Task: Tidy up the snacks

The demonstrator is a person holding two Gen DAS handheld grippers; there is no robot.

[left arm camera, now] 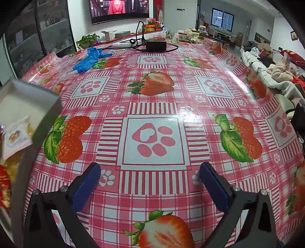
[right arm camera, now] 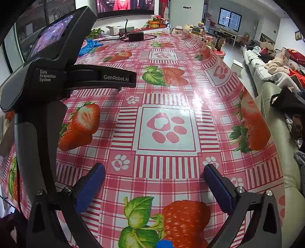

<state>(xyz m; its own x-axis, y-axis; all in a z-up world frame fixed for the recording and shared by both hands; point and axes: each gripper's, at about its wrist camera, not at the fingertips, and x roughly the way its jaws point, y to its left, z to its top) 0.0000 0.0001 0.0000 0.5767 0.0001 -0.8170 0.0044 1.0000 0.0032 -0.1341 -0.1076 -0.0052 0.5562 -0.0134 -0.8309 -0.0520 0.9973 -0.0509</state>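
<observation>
The left gripper (left arm camera: 150, 172), a black two-finger tool with blue padded fingertips (left arm camera: 86, 188), tilts steeply down over the pink strawberry-print tablecloth (left arm camera: 152, 106), jaws spread wide and empty. The matching right gripper (right arm camera: 155, 174) hangs likewise over that cloth, jaws apart, nothing between them.

Blue gloves (left arm camera: 89, 59) far left on strawberry tablecloth (left arm camera: 152, 106); black power adapter (left arm camera: 155, 45) beyond; television (left arm camera: 120, 9) behind.

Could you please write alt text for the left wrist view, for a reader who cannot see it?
The open left tongs hang empty above a table with a pink strawberry and paw-print cloth. At the left edge, a grey box holds snack packets. Far back lie blue gloves and a black power adapter.
</observation>
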